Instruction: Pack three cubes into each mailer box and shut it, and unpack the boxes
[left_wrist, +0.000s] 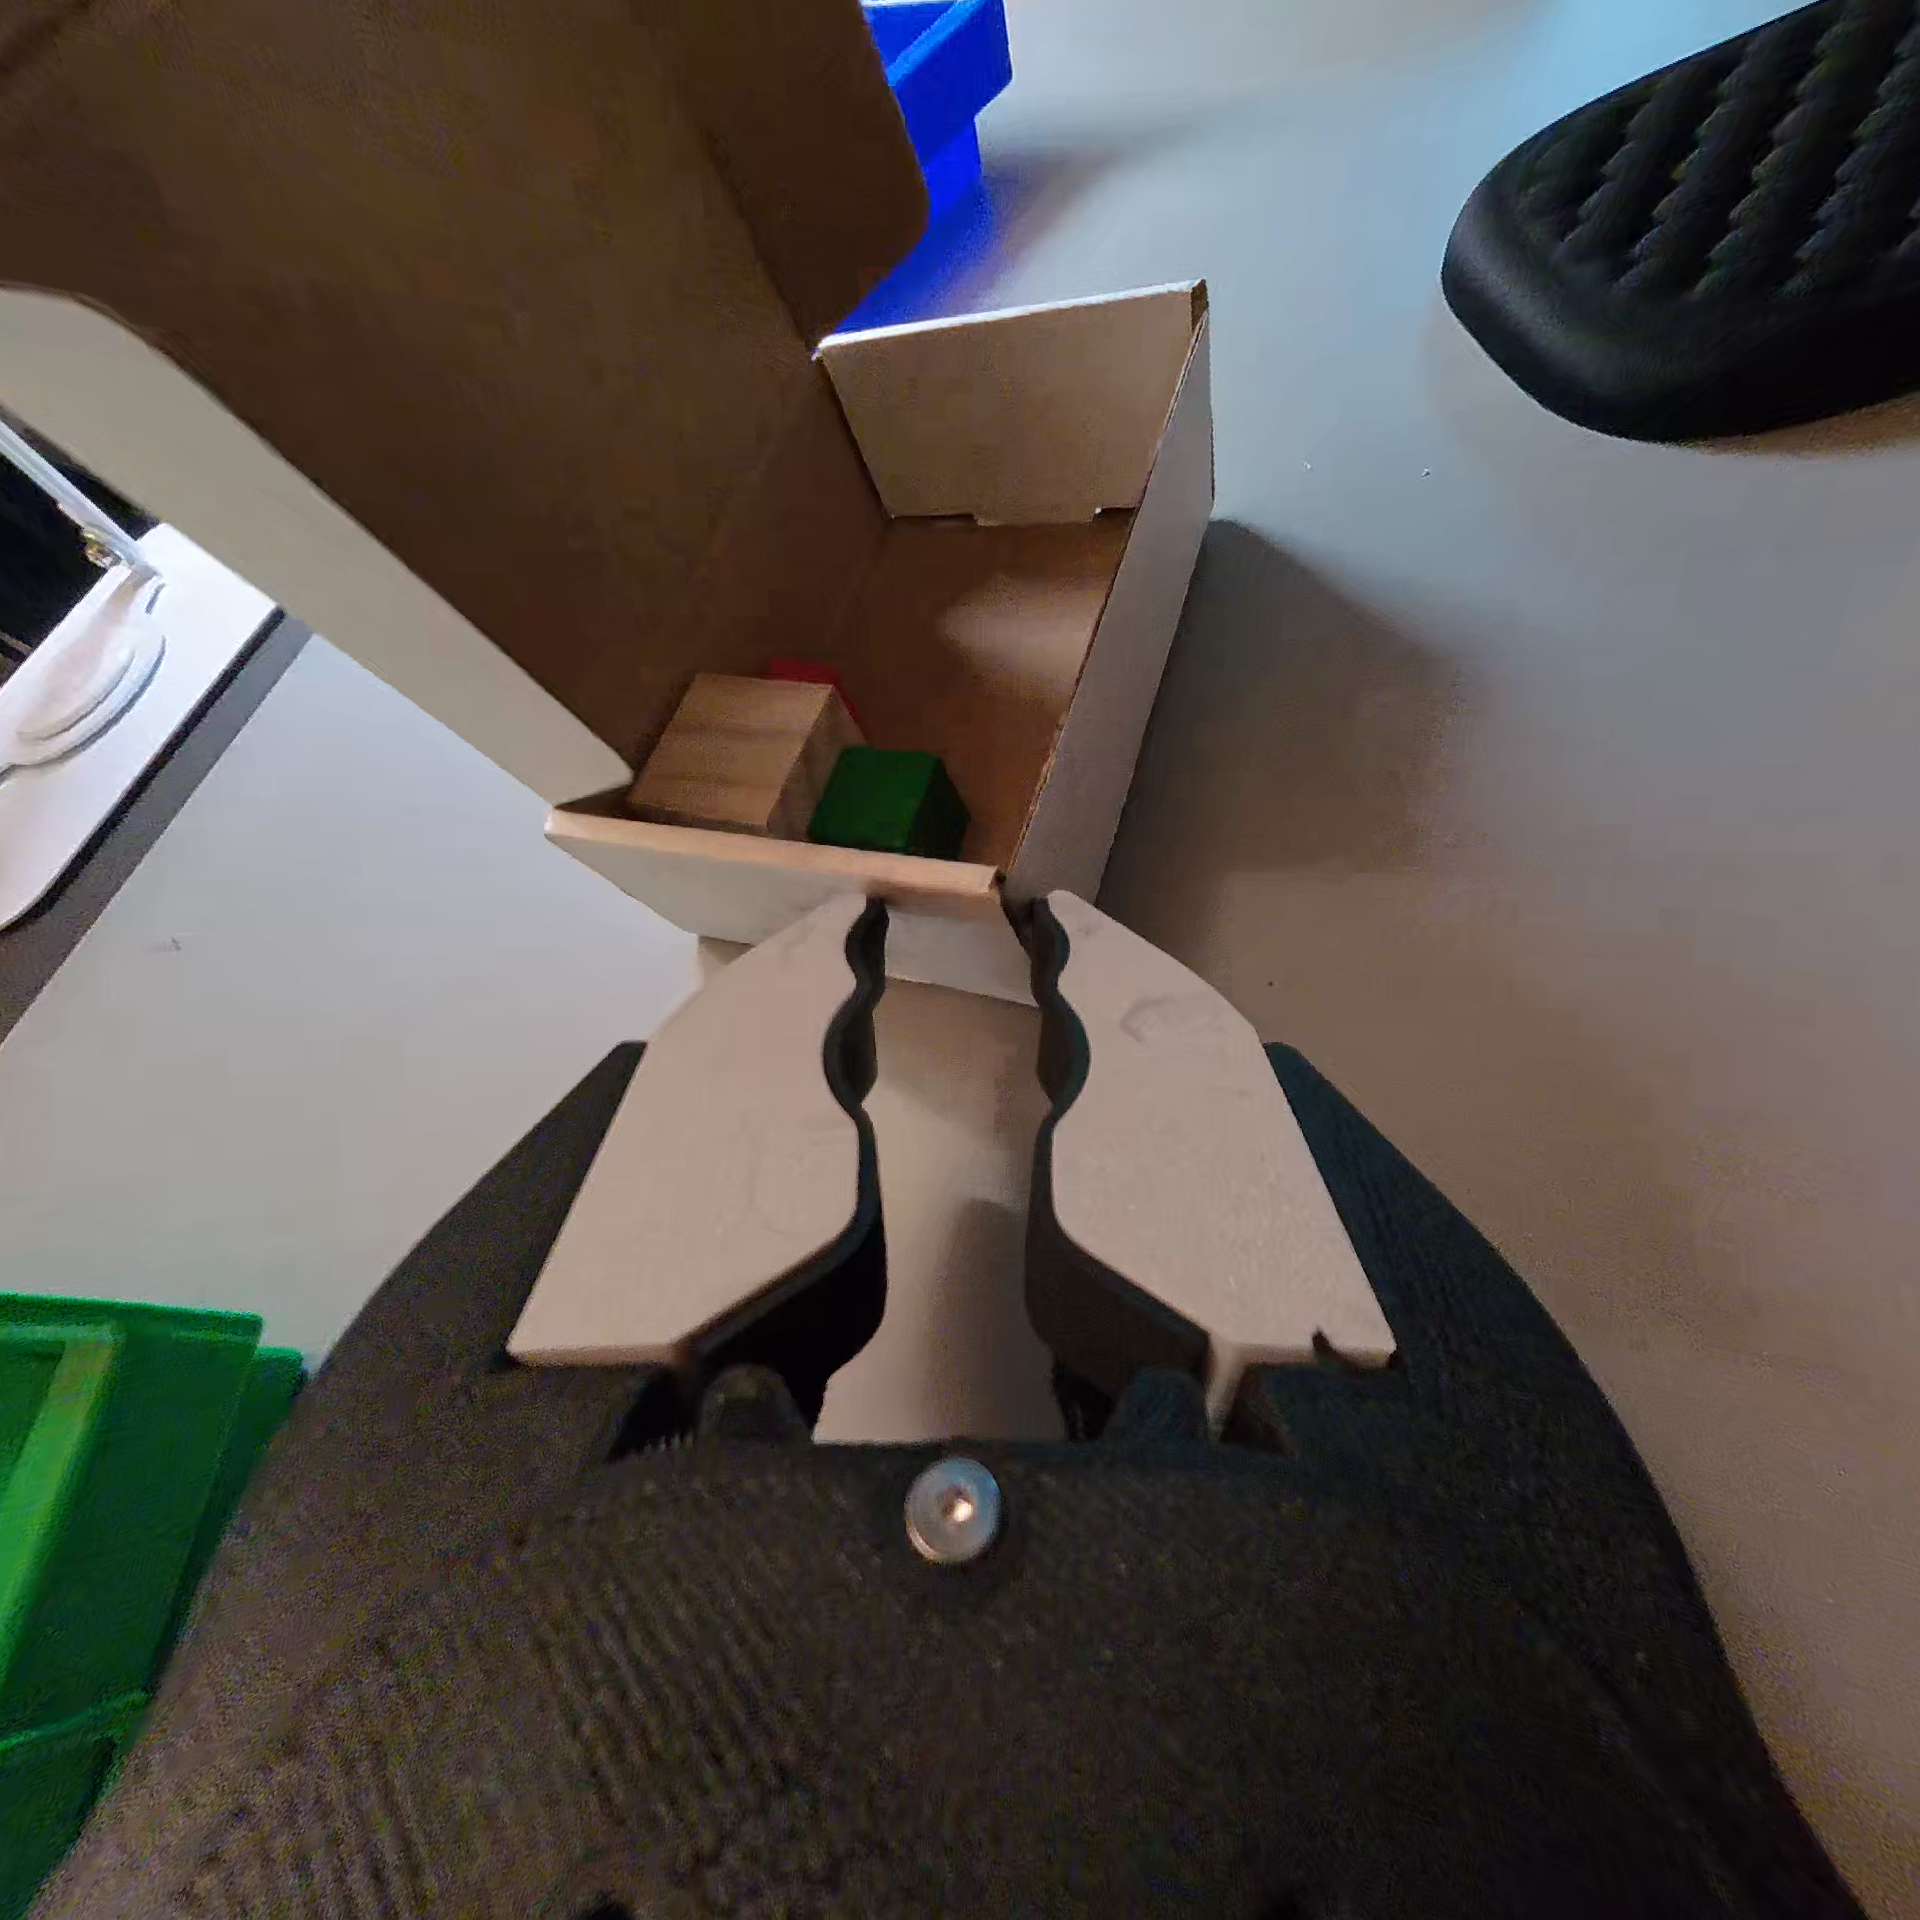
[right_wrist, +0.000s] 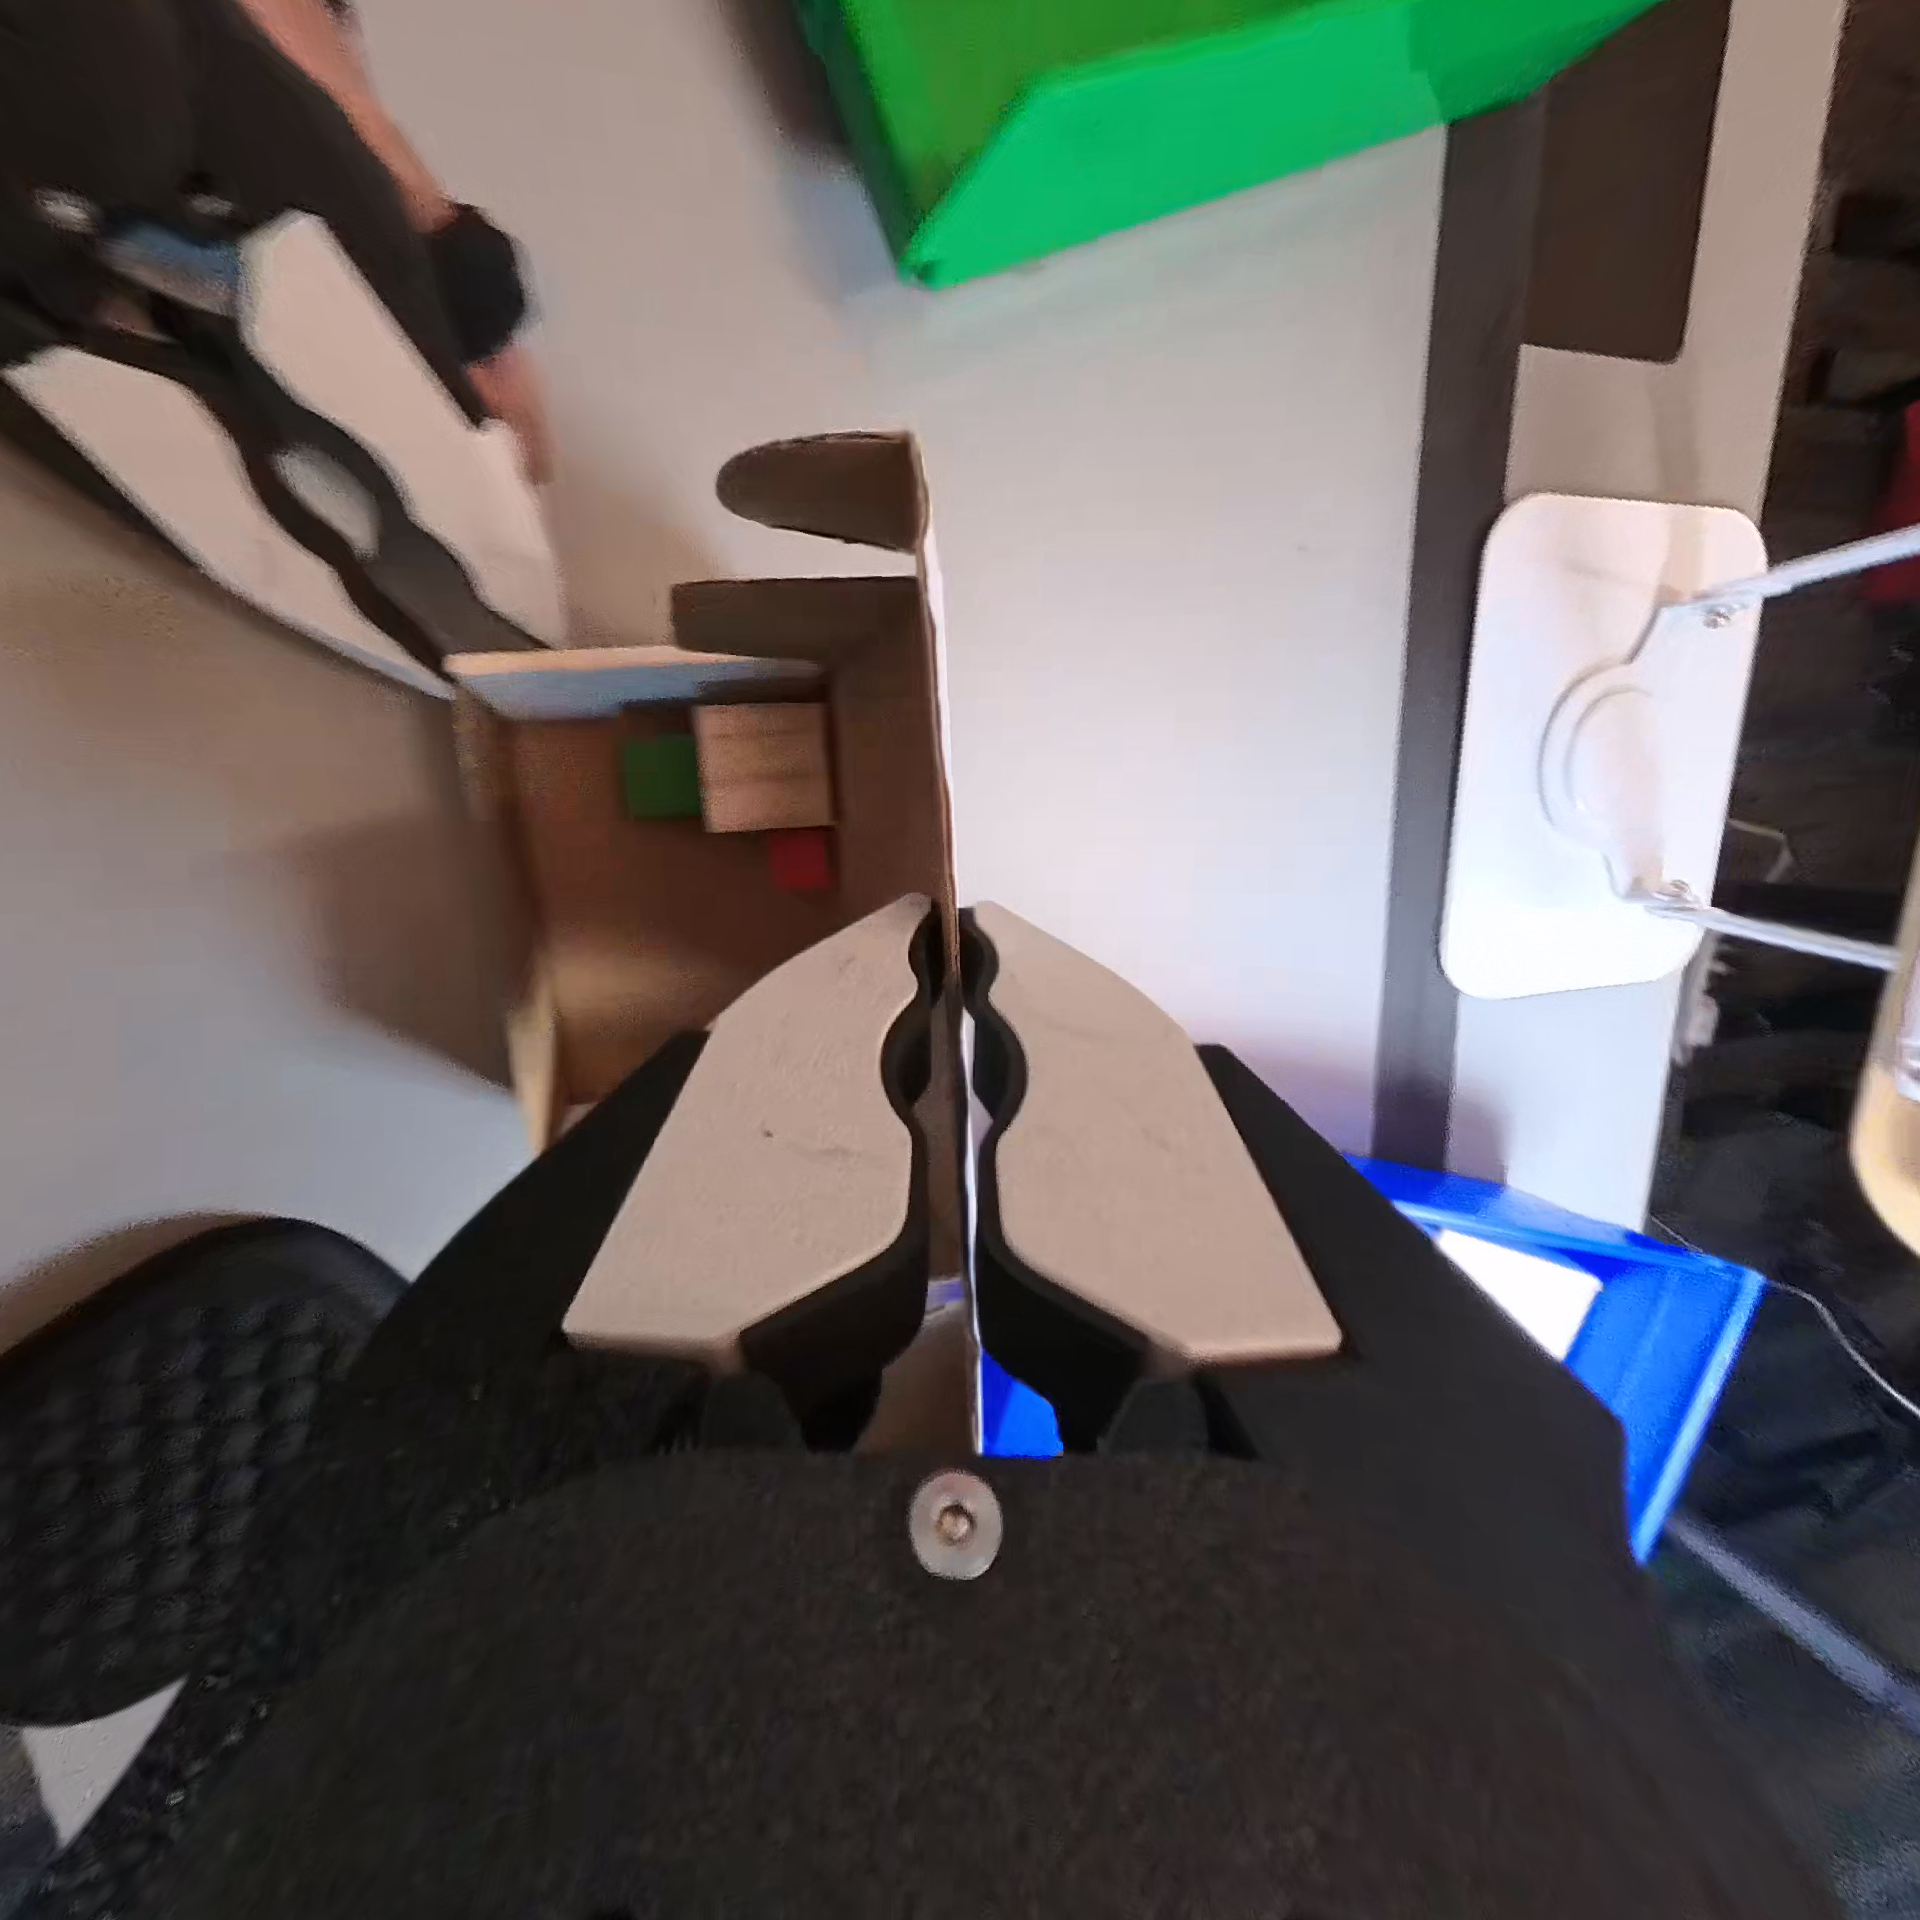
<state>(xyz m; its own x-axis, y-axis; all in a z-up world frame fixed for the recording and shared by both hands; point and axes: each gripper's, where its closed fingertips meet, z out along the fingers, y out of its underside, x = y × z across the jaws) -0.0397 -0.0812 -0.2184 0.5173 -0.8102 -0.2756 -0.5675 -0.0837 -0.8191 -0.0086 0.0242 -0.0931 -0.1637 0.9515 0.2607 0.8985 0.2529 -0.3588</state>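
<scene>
right wrist view showed your right gripper (right_wrist: 953, 925) clenched on the raised lid (right_wrist: 940, 727) of the mailer box (right_wrist: 540, 935), the thin card pinched edge-on between its pads. left wrist view showed your left gripper (left_wrist: 951, 909) with its jaws parted, fingertips against the box's near end wall (left_wrist: 769, 883) at the corner; whether it pressed the card or only rested there could not be told. judging by the lid held up and three cubes inside, you were either about to close a packed box or had just opened one to unpack; the frames did not settle which. if you were closing, you would have done well to brace that end wall with the left gripper, swing the lid down in one arc, and guide the rounded side flap (right_wrist: 821, 488) inside the wall rather than letting it catch on the rim. if unpacking, you should have kept the lid well back so it did not fall across the opening. inside the box, at the end nearest the left gripper, a plain wooden cube (left_wrist: 727, 764) sat in the corner under the lid, a green cube (left_wrist: 883, 800) touching its side, a smaller red cube (right_wrist: 798, 862) just behind it; the rest of the box floor lay bare. beyond the box's far end stood a blue bin (left_wrist: 935, 62), holding a white item visible in the right wrist view. a green bin (left_wrist: 94, 1507) sat beside the left gripper, its contents hidden.
</scene>
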